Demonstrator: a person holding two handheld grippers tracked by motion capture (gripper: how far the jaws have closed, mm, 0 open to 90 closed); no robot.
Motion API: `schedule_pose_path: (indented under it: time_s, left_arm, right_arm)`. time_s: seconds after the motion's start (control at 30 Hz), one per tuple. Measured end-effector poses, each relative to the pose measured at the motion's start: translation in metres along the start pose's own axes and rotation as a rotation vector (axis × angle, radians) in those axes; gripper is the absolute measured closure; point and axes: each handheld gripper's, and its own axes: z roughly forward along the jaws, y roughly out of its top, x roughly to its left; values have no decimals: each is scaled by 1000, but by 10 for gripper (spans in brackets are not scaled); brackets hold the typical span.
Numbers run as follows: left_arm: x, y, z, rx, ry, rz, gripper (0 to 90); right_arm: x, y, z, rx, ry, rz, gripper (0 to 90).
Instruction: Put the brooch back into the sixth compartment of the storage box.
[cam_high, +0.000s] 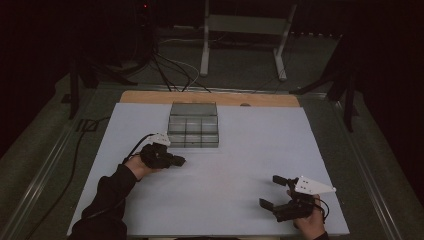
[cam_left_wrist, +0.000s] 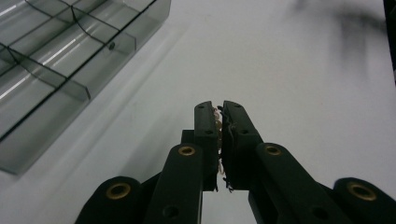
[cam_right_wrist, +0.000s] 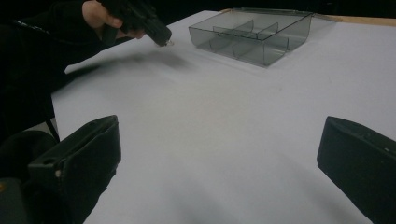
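The left claw was clamped on a small pale thing beside the compartment tray; the right claw stood open. Best released low inside one compartment.

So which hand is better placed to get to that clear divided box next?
Left, probably. The left gripper, jaws shut, sits just in front of the divided box. The right gripper rests open at the table's near right corner, much farther away.

Dark room; a white metal stand at top centre, black cables on the grey floor upper left
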Motion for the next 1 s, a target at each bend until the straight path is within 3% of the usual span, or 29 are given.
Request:
schedule_pose_path:
  time_s: [0.4,0.7,0.77,1.0]
  left_arm:
    - [2,26,7,-19,-15,-3,875]
    - [6,43,10,-23,-2,6,875]
    - [8,47,11,-37,-20,-6,875]
    - [14,64,16,-50,-9,-15,875]
  right_arm:
    - [0,0,0,1,2,2,0]
    - [0,0,0,-5,3,1,0]
    - [0,0,0,-2,3,0,0]
    - [0,0,0,-3,6,2,0]
